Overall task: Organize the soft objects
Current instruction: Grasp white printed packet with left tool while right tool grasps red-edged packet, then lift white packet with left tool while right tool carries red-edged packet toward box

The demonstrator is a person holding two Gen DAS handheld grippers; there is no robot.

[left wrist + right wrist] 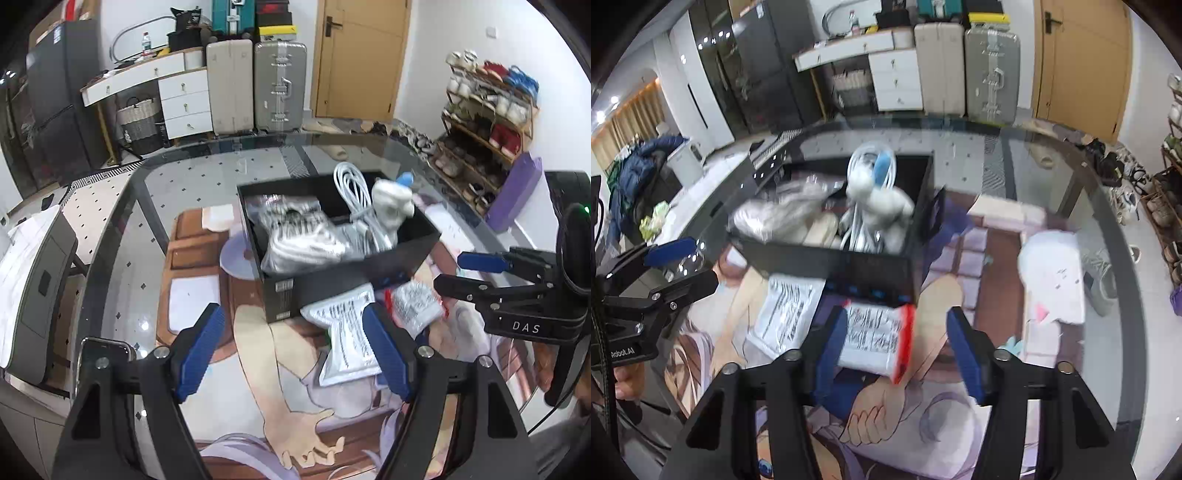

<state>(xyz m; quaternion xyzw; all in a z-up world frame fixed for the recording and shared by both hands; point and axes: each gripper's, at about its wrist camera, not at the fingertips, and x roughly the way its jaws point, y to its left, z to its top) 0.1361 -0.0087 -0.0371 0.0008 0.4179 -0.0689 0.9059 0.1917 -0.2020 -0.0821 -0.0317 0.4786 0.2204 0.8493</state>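
Both tongs (291, 354) (897, 350) agape near black box (332, 280).

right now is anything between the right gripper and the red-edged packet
Nothing visible. The red-edged packet lies on the mat between the open right gripper fingers, just in front of the black box.

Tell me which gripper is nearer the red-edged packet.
Right. The right gripper has its open fingers on either side of the red-edged packet; the left gripper is off to its side, by the white printed pouch.

Left claw (295, 354) and right claw (897, 350) — both agape, fingers forward.
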